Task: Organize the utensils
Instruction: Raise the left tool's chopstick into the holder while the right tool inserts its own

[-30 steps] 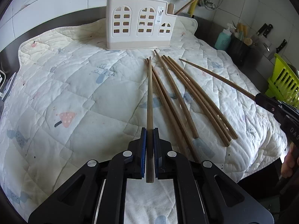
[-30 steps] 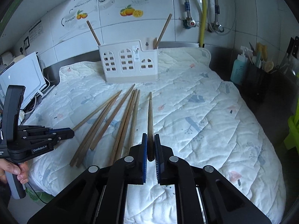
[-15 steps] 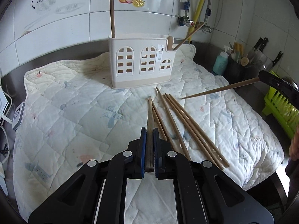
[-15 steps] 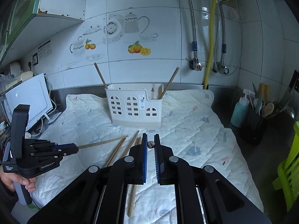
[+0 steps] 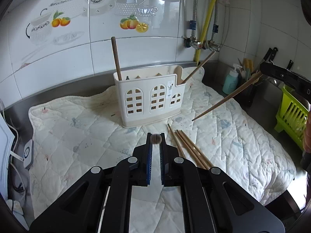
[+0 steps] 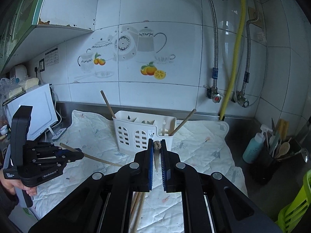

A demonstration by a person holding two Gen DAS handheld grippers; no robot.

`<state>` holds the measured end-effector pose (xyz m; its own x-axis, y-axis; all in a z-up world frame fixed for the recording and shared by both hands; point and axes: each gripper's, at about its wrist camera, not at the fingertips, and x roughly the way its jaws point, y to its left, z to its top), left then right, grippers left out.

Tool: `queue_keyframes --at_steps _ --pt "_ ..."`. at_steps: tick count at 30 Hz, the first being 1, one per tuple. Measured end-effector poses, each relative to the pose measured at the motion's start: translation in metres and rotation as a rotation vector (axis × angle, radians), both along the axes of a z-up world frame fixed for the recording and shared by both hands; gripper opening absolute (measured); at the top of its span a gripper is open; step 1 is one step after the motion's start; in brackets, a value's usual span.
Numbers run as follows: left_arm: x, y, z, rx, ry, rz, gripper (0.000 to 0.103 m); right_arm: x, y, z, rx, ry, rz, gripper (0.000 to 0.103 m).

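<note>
Both chopsticks have risen off the quilt (image 5: 77, 136), each pinched in a shut gripper, left gripper (image 5: 155, 136) and right gripper (image 6: 157, 143); caddy (image 5: 149, 99) stands straight ahead, sticks pointing forward-down, left nearer.

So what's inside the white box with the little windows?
Two brown chopsticks stick up out of the white box: one at its left end, one leaning at the right. Its walls hide their bottoms.
</note>
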<state>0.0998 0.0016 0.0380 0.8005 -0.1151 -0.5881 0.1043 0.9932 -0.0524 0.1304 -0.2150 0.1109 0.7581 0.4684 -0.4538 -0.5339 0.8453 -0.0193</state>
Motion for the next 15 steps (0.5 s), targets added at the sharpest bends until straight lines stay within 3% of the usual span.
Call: queue_keyframes --at_steps 15 --pt "0.026 0.005 0.071 -0.017 -0.109 -0.029 0.005 0.048 0.005 0.063 0.029 -0.054 0.012 0.007"
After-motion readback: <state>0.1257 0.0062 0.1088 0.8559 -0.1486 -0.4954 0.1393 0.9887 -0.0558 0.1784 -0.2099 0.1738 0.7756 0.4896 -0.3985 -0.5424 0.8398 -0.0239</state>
